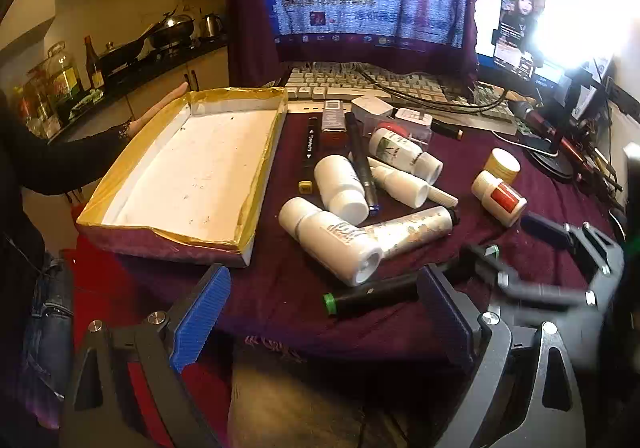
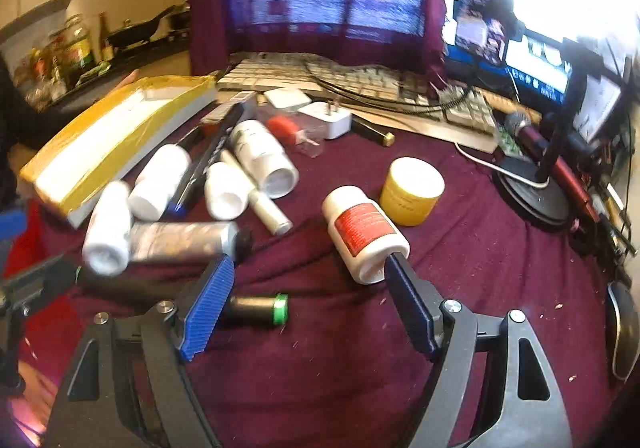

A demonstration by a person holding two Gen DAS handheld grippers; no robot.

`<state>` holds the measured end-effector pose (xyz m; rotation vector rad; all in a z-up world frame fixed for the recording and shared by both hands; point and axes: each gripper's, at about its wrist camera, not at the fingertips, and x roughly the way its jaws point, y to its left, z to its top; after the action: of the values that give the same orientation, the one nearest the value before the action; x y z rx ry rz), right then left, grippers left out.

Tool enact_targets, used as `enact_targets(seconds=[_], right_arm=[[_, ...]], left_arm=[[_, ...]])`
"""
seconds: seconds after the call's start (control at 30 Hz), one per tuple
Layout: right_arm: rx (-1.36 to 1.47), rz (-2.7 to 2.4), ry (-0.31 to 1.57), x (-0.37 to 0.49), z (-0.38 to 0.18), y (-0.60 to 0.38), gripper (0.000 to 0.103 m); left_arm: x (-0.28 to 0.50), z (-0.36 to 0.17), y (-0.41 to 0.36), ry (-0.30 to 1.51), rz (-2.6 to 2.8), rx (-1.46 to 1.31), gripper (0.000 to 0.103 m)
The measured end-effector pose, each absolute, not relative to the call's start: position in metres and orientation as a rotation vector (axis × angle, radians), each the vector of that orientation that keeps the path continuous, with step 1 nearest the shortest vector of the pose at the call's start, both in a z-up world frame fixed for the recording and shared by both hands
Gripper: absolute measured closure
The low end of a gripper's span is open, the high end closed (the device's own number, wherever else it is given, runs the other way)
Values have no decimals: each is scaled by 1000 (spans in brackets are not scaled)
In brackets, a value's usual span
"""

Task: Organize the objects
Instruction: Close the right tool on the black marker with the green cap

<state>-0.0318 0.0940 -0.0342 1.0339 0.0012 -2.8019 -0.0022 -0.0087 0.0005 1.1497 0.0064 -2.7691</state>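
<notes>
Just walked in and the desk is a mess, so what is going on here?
A person is sorting small things on a dark red cloth. Both hand-held grippers are open and hold nothing: the left hand-held gripper hovers near a green-capped marker, the right hand-held gripper by a white bottle with a red label. The gold-edged tray is empty; bottles and pens lie beside it.

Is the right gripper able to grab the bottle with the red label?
Probably yes. The right gripper is open, and the red-labelled white bottle lies right at its fingertips, apart from the yellow jar, with nothing between.
</notes>
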Motion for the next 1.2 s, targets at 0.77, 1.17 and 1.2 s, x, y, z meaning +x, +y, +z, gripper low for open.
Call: enact_targets(seconds=[0.77, 1.17, 1.2], right_arm=[[993, -2455, 360, -17, -43, 41, 68], [1032, -2606, 159, -12, -33, 111, 94], [1037, -2607, 133, -12, -33, 115, 93]], left_arm=[[-3, -1, -54, 215, -2757, 1116, 11], [-20, 1, -41, 138, -2784, 1149, 11], [-24, 0, -40, 126, -2779, 1152, 11]])
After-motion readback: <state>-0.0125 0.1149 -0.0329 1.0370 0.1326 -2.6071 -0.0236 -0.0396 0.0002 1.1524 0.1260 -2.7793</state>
